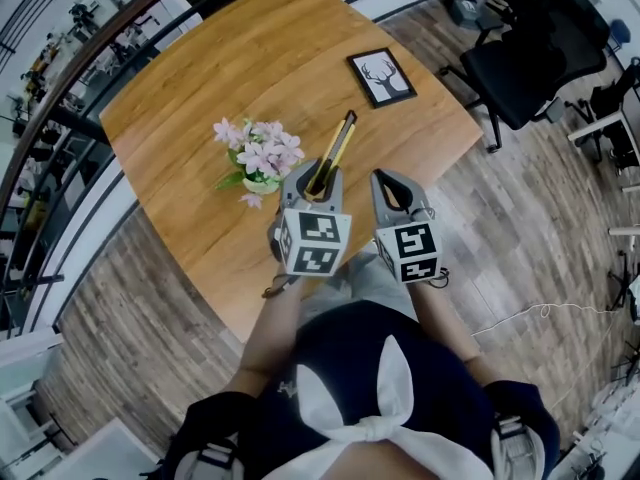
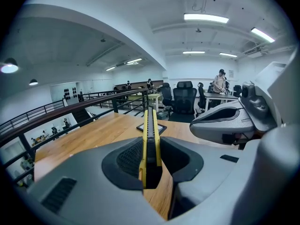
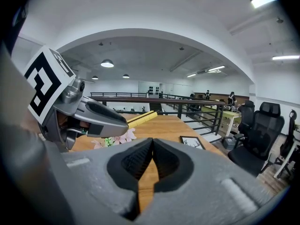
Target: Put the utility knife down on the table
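A yellow and black utility knife [image 1: 335, 151] is clamped between the jaws of my left gripper [image 1: 318, 180], its long body sticking out ahead over the wooden table [image 1: 200, 88]. In the left gripper view the utility knife [image 2: 151, 139] stands on edge between the dark pads, pointing at the far side of the table. My right gripper [image 1: 392, 188] hangs just to the right of the left one, near the table's front edge. In the right gripper view its jaws [image 3: 151, 154] meet at the tips with nothing between them, and the knife's yellow end [image 3: 143, 118] shows past the left gripper [image 3: 86, 114].
A small pot of pink flowers [image 1: 259, 160] stands just left of the knife. A framed deer picture [image 1: 382, 76] lies farther back on the table. Black office chairs [image 1: 530, 53] stand on the floor to the right, and a dark railing [image 1: 60, 118] runs along the table's left.
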Motion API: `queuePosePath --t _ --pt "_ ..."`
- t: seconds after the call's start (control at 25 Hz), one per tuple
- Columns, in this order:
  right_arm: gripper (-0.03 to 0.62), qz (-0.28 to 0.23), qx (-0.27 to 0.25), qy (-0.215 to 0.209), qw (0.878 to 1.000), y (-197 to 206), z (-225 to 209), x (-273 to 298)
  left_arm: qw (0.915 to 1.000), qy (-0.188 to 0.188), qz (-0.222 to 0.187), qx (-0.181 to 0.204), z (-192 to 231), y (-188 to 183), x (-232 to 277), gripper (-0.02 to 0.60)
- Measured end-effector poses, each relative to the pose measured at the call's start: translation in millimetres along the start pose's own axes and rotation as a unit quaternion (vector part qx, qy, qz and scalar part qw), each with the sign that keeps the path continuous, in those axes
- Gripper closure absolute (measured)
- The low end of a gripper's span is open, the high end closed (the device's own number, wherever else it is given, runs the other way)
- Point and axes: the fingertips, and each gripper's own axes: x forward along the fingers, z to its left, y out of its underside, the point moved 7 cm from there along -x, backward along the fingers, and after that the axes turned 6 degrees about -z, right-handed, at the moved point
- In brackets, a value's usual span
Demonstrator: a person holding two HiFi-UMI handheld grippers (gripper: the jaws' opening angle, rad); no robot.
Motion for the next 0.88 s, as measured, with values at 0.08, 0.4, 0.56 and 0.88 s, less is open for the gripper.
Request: queuePosePath --t 0.08,0.4,0.56,0.88 --pt "0.595 0.004 -0.002 -0.009 1.0 0 -4 4 1.0 -0.005 0.005 -0.003 -1 -1 4 0.454" --pt "0.595 0.009 -0.008 -0.03 0.999 -1 -19 20 0.9995 -0.023 0.019 -0.006 3 1 21 0.454" --pt "0.595 0.006 -0.007 -0.034 0.999 2 -26 26 0.9994 -0.027 0.023 -0.004 2 2 29 0.454" --pt "0.595 0.009 -0.001 -0.04 0.999 8 -36 33 0.9986 -0.03 0.043 0.0 -5 12 41 0.454"
